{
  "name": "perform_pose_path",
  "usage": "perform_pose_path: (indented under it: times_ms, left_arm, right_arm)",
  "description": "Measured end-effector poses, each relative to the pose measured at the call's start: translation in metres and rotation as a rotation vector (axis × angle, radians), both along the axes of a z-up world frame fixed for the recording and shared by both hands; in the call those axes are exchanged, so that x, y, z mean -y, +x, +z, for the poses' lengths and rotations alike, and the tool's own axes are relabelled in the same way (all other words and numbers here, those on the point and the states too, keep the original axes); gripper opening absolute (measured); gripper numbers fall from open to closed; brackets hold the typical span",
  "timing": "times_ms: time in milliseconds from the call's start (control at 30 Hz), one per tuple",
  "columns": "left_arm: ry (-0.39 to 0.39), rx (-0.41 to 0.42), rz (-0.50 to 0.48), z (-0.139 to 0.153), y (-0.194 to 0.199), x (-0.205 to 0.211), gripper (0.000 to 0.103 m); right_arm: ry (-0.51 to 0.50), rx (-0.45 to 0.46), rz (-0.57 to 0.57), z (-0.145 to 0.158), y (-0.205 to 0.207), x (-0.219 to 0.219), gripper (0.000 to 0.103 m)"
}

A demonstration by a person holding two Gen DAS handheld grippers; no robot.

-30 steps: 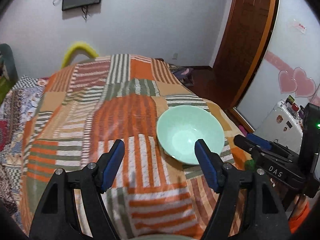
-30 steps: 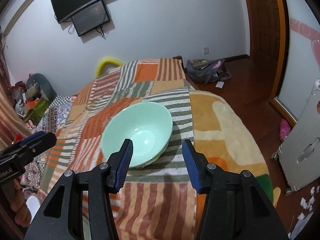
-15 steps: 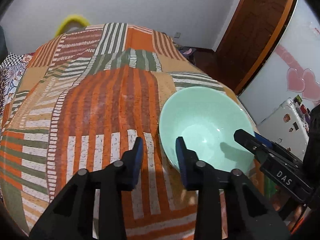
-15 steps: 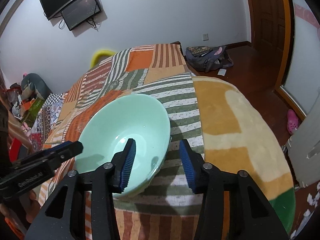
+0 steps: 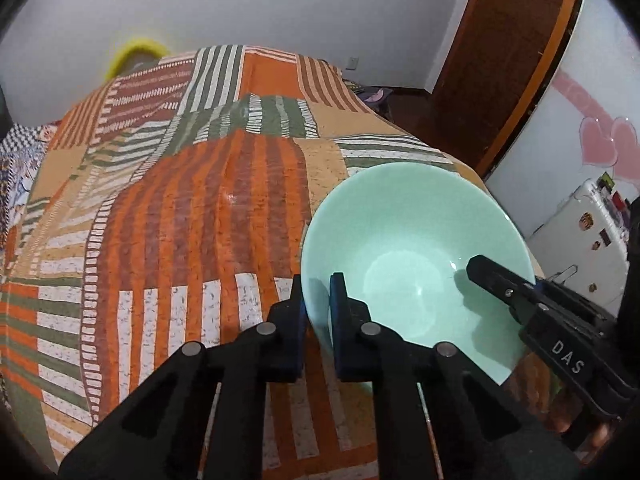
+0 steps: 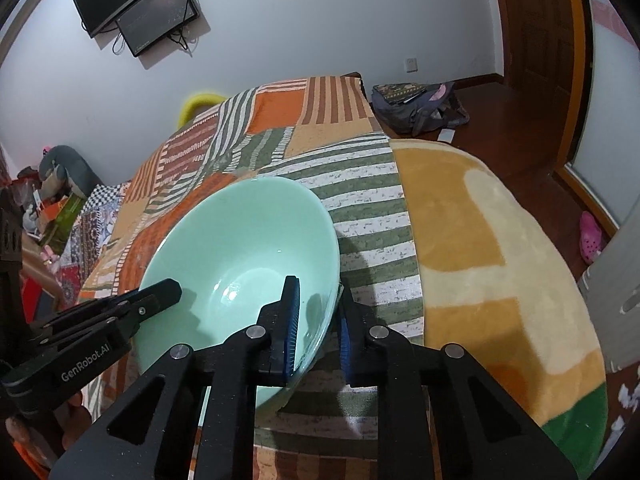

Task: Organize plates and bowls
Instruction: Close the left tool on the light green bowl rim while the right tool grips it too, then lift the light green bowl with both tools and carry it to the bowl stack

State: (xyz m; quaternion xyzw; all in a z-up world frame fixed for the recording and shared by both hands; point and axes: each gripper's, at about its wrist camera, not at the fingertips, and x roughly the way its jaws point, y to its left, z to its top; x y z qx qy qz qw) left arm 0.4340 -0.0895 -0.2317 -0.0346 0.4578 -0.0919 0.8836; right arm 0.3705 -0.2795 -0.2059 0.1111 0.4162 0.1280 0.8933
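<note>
A pale green bowl rests on the striped patchwork blanket of a bed. My left gripper is shut on the bowl's left rim, one finger inside and one outside. My right gripper is shut on the bowl's right rim the same way. Each gripper shows in the other's view: the right one at the bowl's right rim, the left one at its left rim.
The blanket ends at a yellow fleece cover on the right. A backpack lies on the wooden floor beyond. A white cabinet stands right of the bed. A yellow hoop sits at the far edge.
Both grippers moved in onto the bowl and closed on opposite rims. A second ago both were open and short of it.
</note>
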Motion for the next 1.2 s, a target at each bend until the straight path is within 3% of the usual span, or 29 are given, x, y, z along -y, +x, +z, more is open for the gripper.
perform_pose_path:
  times_ms: [200,500,900,1200]
  left_arm:
    - [-0.005,0.003,-0.005,0.008,-0.011,-0.001,0.01]
    - [-0.021,0.06,-0.003,0.044,-0.041,-0.008,0.01]
    - [-0.026,0.133,0.033,0.096,-0.099,-0.023,0.01]
    - [-0.031,0.156,0.055,0.117,-0.148,-0.037,0.01]
  right_arm:
    - [0.001,-0.001,0.001,0.007,-0.007,0.001,0.016]
    - [-0.001,0.052,0.02,0.035,-0.026,-0.006,0.016]
    - [0.002,0.136,0.048,0.072,-0.06,-0.023,0.016]
    - [0.005,0.169,0.066,0.084,-0.089,-0.038,0.017]
